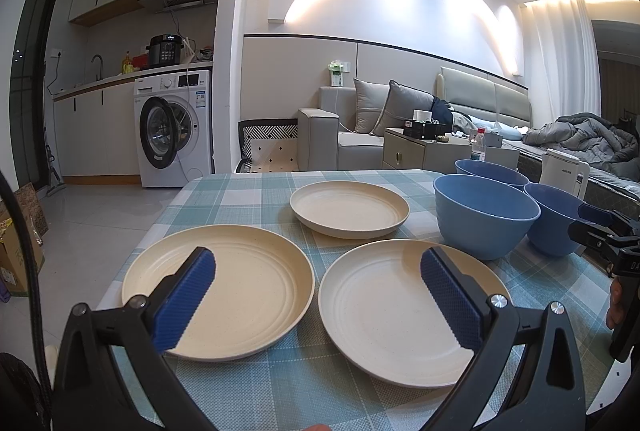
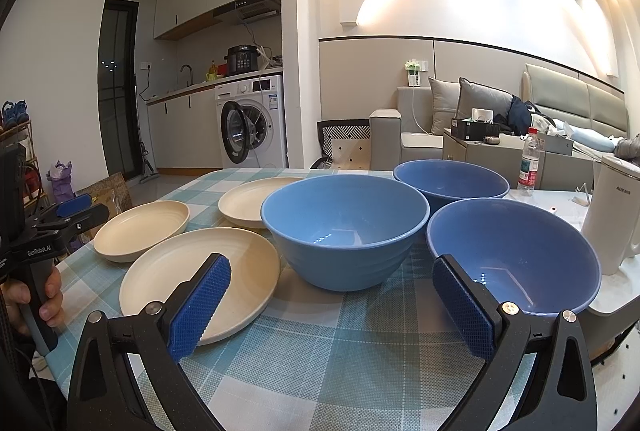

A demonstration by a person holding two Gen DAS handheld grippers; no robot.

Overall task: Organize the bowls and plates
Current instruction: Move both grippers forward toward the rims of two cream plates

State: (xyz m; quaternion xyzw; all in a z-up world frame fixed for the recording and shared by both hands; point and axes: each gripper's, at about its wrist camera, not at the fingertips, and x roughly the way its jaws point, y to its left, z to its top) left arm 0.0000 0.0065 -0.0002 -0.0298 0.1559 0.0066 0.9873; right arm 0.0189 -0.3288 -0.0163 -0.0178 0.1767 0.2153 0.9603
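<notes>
Three cream plates lie singly on the checked tablecloth: a near-left plate (image 1: 224, 291), a near-right plate (image 1: 384, 315) and a far plate (image 1: 348, 207). Three blue bowls stand to their right: the middle bowl (image 2: 344, 227), the far bowl (image 2: 452, 181) and the near-right bowl (image 2: 516, 255). My left gripper (image 1: 318, 295) hangs open above the gap between the two near plates, holding nothing. My right gripper (image 2: 332, 305) is open over the cloth in front of the middle bowl, its right finger beside the near-right bowl's rim.
A white kettle (image 2: 612, 219) stands at the table's right edge beside the near-right bowl. A water bottle (image 2: 530, 163) sits behind the bowls. The table's left edge (image 1: 160, 219) drops to the tiled floor. A person's hand (image 2: 44, 295) holds the left gripper's handle.
</notes>
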